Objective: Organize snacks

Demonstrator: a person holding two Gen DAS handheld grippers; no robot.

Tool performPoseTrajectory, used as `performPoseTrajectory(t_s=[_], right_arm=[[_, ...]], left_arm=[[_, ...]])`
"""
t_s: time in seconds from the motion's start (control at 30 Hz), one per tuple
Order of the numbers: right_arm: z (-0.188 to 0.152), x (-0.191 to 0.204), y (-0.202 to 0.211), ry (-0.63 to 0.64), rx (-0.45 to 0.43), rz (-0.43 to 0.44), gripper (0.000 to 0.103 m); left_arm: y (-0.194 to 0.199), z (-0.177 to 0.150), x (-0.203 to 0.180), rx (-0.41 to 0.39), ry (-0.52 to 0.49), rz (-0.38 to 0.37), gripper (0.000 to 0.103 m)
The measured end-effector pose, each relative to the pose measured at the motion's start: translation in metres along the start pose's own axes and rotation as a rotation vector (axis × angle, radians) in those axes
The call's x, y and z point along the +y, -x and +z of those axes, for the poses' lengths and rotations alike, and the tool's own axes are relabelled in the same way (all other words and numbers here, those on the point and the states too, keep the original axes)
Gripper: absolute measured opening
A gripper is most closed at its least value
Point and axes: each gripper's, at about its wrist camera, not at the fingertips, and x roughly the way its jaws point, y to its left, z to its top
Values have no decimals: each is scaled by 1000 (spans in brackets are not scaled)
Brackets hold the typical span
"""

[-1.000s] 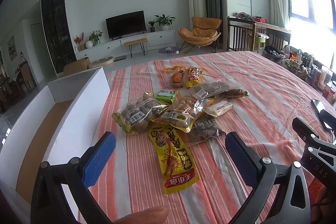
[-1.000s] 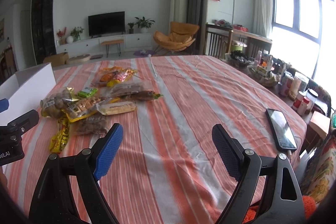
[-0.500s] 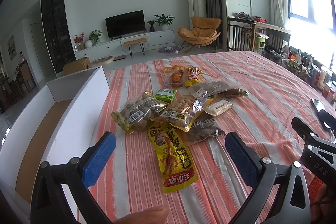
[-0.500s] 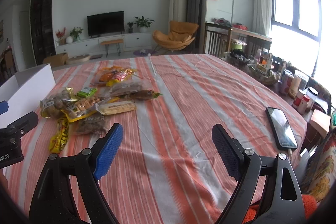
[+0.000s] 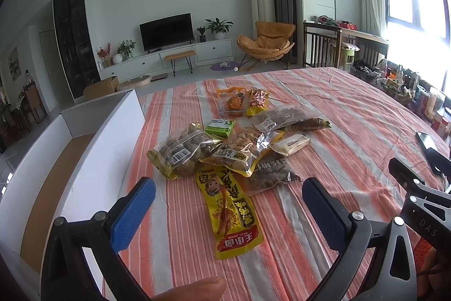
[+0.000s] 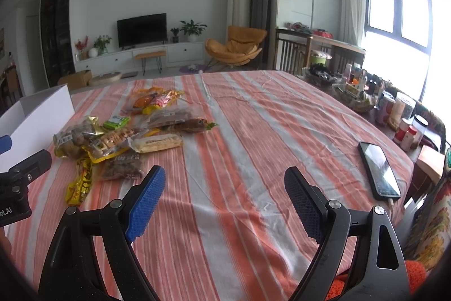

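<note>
Left wrist view: we see our left gripper (image 5: 225, 206) low over the striped cloth (image 5: 346, 114), fingers spread wide, nothing between the blue pads (image 5: 132, 213). A fingertip (image 5: 194, 290) pokes in at the bottom edge. Just past the pads lies the snack pile. Nearest is the yellow pack (image 5: 229, 209), lying lengthwise toward us, its far end tucked under the peanut bag (image 5: 242, 151). Left of that, the nut bag (image 5: 183, 150) w/ a barcode label. A dark pack (image 5: 270, 174) sits to the right of the yellow one, partly under the peanut bag. The green pack (image 5: 220, 127) is behind, the white bar (image 5: 291, 144) to the right, touching the peanut bag. Further back: a long clear bag (image 5: 284, 117), an orange pouch (image 5: 234, 102) and a small red-yellow pack (image 5: 258, 100) side by side. On the left a white box (image 5: 112, 160) stands open, brown floor inside, its wall near the nut bag; no snacks visible in it. The right gripper's black frame (image 5: 417, 196) shows at the right edge, w/ a phone (image 5: 427, 138) beyond it.

Right wrist view: our right gripper (image 6: 222, 200) also sits low over bare cloth (image 6: 253, 117), fingers wide apart, holding nothing. The pile is off to the left, well apart from it; yellow pack (image 6: 80, 181), dark pack (image 6: 122, 167) and white bar (image 6: 157, 143) are closest. The box corner (image 6: 45, 106) shows at far left, w/ the left gripper's frame (image 6: 19, 182) below it. The phone (image 6: 379, 169) lies near the cloth's right edge. Jars and bottles (image 6: 400, 114) crowd the side beyond.
</note>
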Motion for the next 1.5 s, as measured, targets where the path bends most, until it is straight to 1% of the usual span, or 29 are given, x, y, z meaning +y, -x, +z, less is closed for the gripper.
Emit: performPoseTrajectory(t_s=[1.17, 1.3, 1.5], right_arm=[[-1, -2, -1, -10, 8, 1, 89], [0, -3, -1, -12, 10, 3, 89], [-6, -7, -3, -53, 27, 9, 89]], left_arm=[[-12, -12, 2, 52, 2, 4, 103], [-20, -17, 5, 97, -3, 9, 103], [-35, -32, 20, 175, 51, 11, 103]])
